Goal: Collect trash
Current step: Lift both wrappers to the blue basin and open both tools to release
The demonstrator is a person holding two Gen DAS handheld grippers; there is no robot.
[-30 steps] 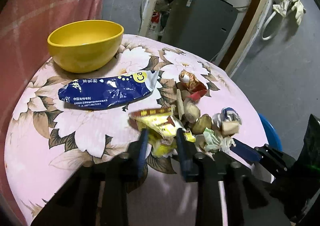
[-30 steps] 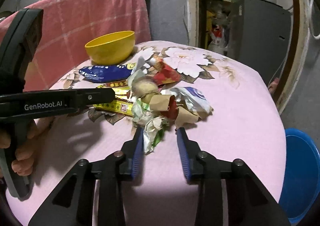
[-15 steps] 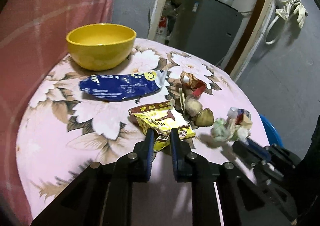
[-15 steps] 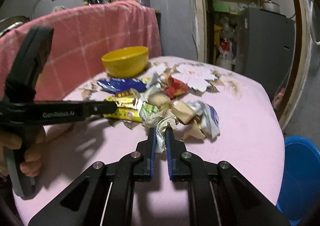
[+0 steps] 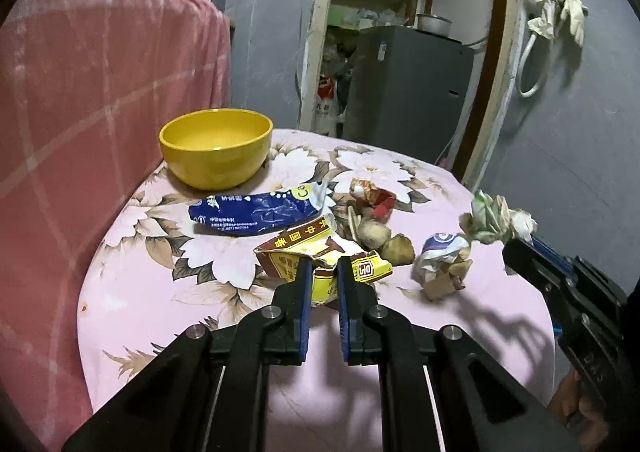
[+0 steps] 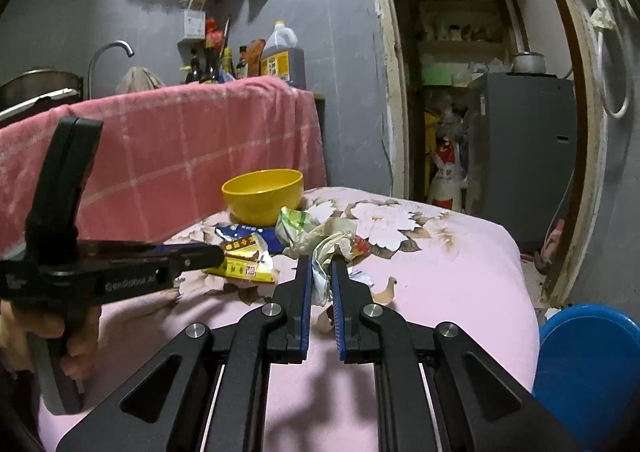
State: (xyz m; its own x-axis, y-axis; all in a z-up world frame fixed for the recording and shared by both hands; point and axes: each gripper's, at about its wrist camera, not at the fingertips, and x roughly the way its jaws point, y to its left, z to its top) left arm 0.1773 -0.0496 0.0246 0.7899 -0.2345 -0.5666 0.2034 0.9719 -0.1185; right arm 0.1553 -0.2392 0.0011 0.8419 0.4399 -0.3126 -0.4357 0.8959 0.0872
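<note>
You have one round table under a pink floral cloth (image 5: 132, 316), with a pink checked cloth (image 5: 80, 100) draped over something behind it. One blue bin (image 6: 592, 356) stands low beside the table's right edge. One yellow bowl (image 5: 216, 148) sits at the far side of the table.

One big jug of dark liquid (image 6: 282, 60) stands behind the pink drape; its yellow label is too small to read.

Your left gripper (image 5: 322, 272) reads "GenRobot.AI" along its side in the right wrist view. Its jaws have just been closing, and they now pinch the near edge of the one yellow and brown wrapper (image 5: 320, 252), printed with large Chinese characters, which looks partly raised off the cloth. Your right gripper (image 6: 321, 272) is clamped tight on one crumpled wad of green and white paper (image 6: 316, 240), held up clear of the table.

One blue packet (image 5: 256, 212) with white Chinese print and a yellow circle lies flat between the bowl and the yellow wrapper. One crumpled white and blue wad (image 5: 440, 264) sits right of the wrapper. One red and gold foil wrapper (image 5: 372, 194) lies farther back. Two brown lumps (image 5: 384, 242) rest side by side between these, touching each other.
</note>
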